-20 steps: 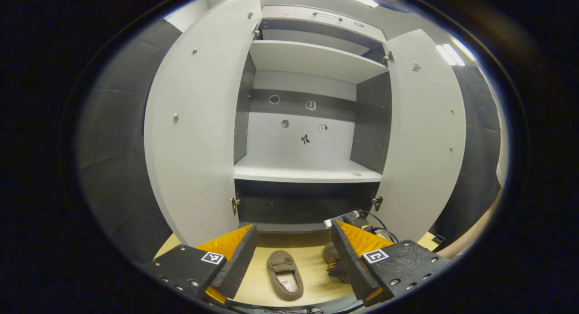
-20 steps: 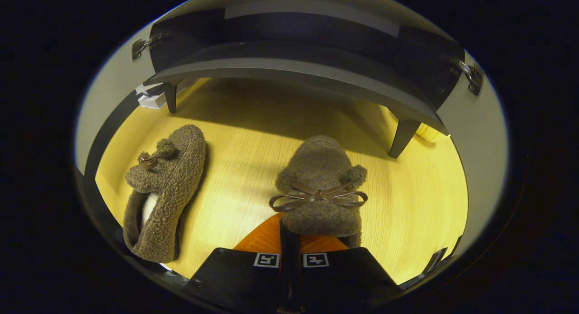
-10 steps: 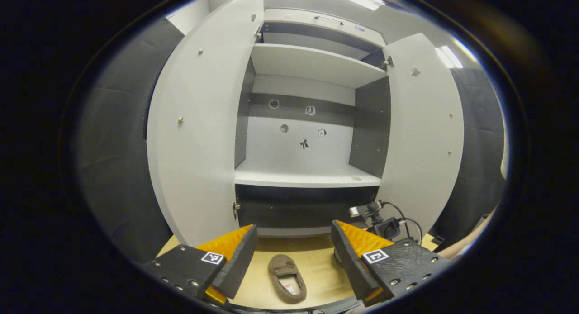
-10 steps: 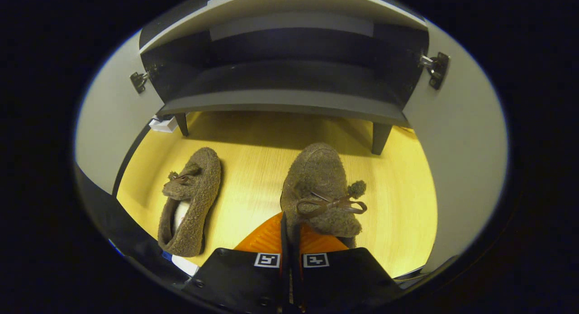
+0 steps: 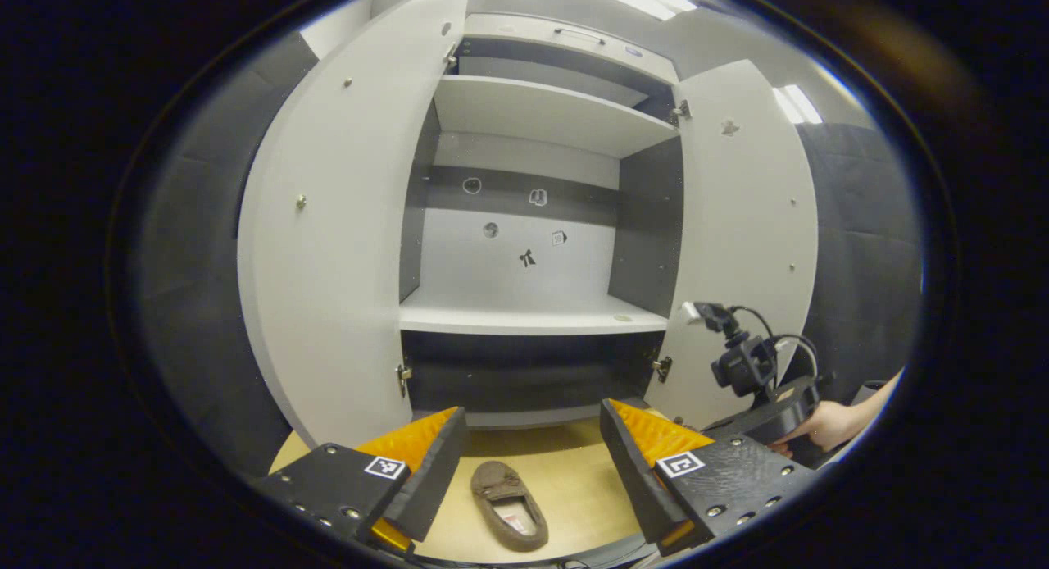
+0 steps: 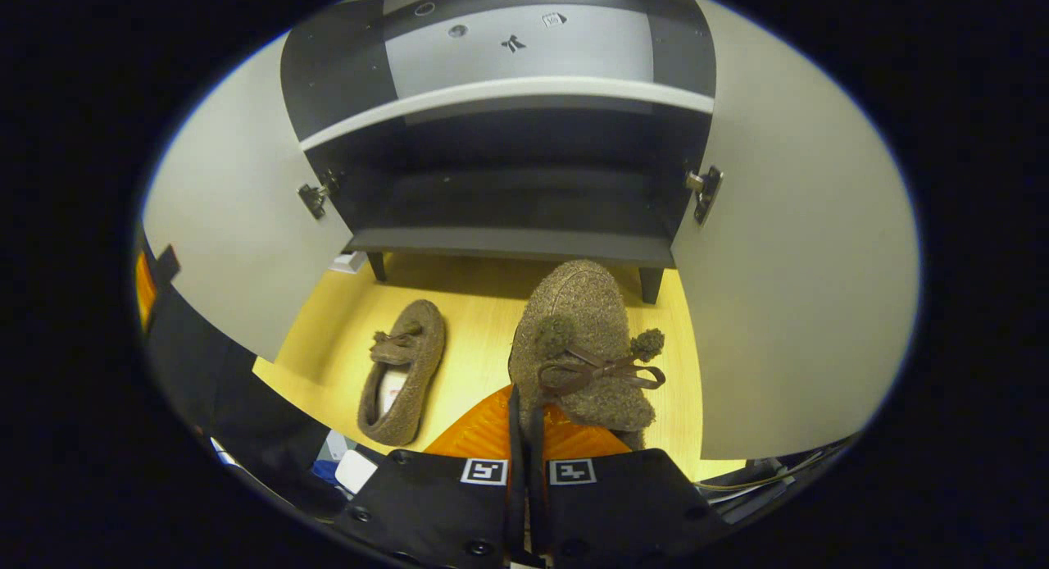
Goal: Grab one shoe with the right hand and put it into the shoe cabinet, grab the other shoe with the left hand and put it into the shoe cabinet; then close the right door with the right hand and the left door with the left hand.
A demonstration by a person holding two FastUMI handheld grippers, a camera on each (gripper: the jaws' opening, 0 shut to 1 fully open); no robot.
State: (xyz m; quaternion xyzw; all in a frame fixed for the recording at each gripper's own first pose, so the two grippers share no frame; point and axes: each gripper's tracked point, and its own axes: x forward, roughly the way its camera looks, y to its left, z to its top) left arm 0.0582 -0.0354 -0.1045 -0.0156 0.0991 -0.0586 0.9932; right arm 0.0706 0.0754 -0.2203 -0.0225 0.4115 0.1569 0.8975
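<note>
Left tool [image 5: 531, 462] hangs open above a shoe [image 5: 509, 503] on the surface [image 5: 574, 487], facing the open-doored shoe cabinet [image 5: 524, 307].

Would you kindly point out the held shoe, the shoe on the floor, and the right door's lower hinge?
Held shoe [image 6: 580, 323], right gripper view, fuzzy upper.
Floor shoe [image 6: 403, 372], right gripper view, its middle.
Right door's lower hinge [image 6: 705, 188], right gripper view, metal plate.

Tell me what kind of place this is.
Probably a mock home entryway in a recording booth: a shoe cabinet with both doors open, a slipper on the wood floor, dark padded walls around.
</note>
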